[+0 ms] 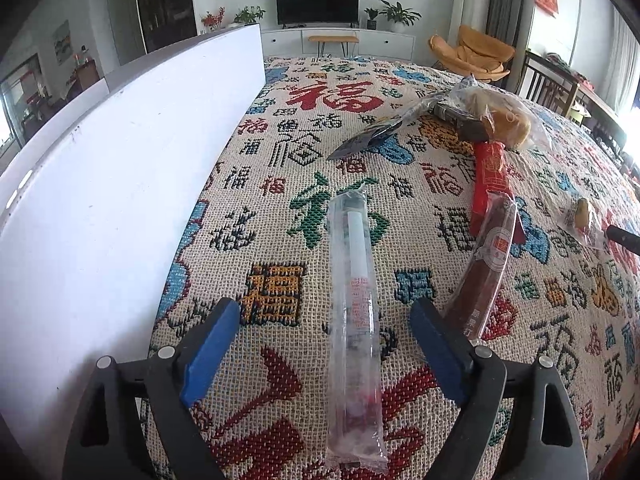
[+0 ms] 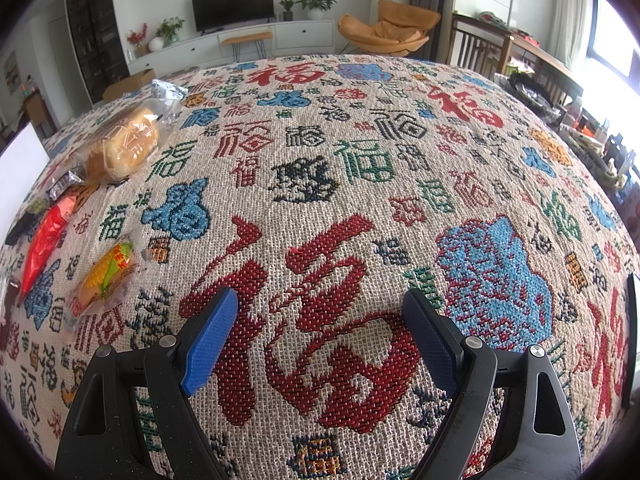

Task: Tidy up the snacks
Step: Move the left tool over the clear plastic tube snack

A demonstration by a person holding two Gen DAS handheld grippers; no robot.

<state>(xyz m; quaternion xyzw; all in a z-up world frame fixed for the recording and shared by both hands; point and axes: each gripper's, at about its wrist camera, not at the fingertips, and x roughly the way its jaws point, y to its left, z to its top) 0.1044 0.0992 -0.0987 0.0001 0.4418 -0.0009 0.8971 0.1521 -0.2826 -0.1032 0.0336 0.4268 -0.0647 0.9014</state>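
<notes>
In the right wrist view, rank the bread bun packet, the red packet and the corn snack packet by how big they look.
1. Bread bun packet, largest.
2. Red packet and corn snack packet look about alike; the red one is partly cut off at the edge, so I won't rank them.

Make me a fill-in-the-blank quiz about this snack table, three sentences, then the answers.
1. The long clear packet lies between the open fingers of the ____ claw.
2. The pads on the right claw are colored ____.
3. Beside the left claw stands a tall ____ box at the edge of the tablecloth.

Answers: left; blue; white
</notes>
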